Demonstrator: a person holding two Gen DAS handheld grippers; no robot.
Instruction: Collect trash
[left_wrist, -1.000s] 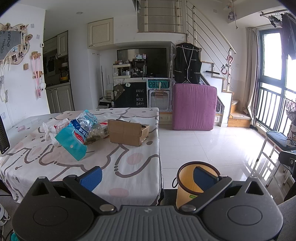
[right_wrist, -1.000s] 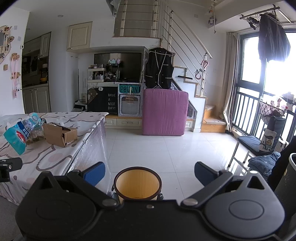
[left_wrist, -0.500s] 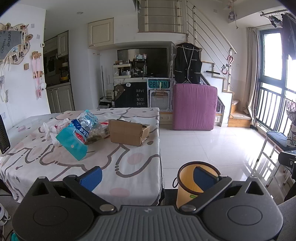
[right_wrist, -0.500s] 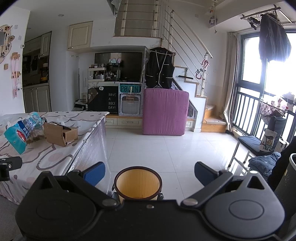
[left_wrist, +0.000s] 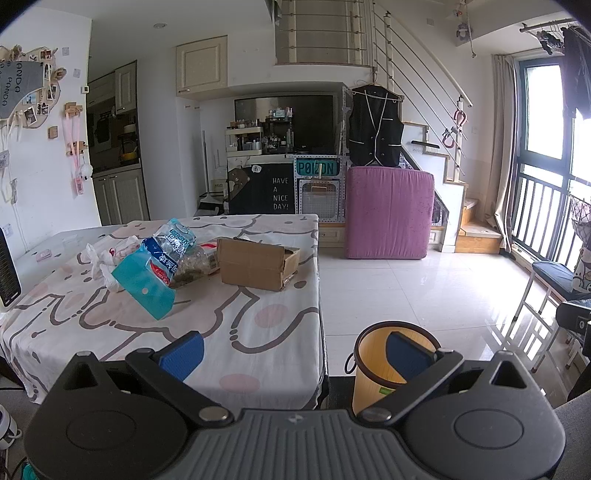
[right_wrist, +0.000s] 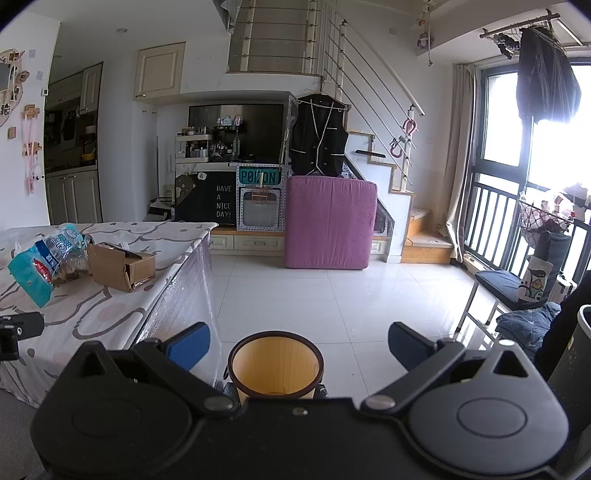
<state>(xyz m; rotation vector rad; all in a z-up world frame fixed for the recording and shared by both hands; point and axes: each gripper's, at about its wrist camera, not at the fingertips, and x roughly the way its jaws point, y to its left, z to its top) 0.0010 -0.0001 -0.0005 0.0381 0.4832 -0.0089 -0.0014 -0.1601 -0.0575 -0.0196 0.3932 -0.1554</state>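
Trash lies on the table (left_wrist: 258, 317): a brown cardboard box (left_wrist: 256, 263), a teal pouch (left_wrist: 144, 286), a blue-and-clear plastic snack bag (left_wrist: 173, 254) and a white plastic bag (left_wrist: 107, 254). The same box (right_wrist: 120, 266) and teal pouch (right_wrist: 27, 280) show at the left of the right wrist view. A yellow waste bin (left_wrist: 373, 369) with a dark rim stands on the floor by the table's near corner; it appears as bin (right_wrist: 275, 365) between my right fingers. My left gripper (left_wrist: 295, 350) is open and empty, well short of the trash. My right gripper (right_wrist: 295, 339) is open and empty above the bin.
A purple cushion block (left_wrist: 388, 214) stands against the stairs (left_wrist: 476, 229) beyond white tiled floor (left_wrist: 406, 291). A stool with a dark cushion (left_wrist: 554, 273) sits by the window railing at right. A dark screen edge (left_wrist: 7, 273) is at the table's left.
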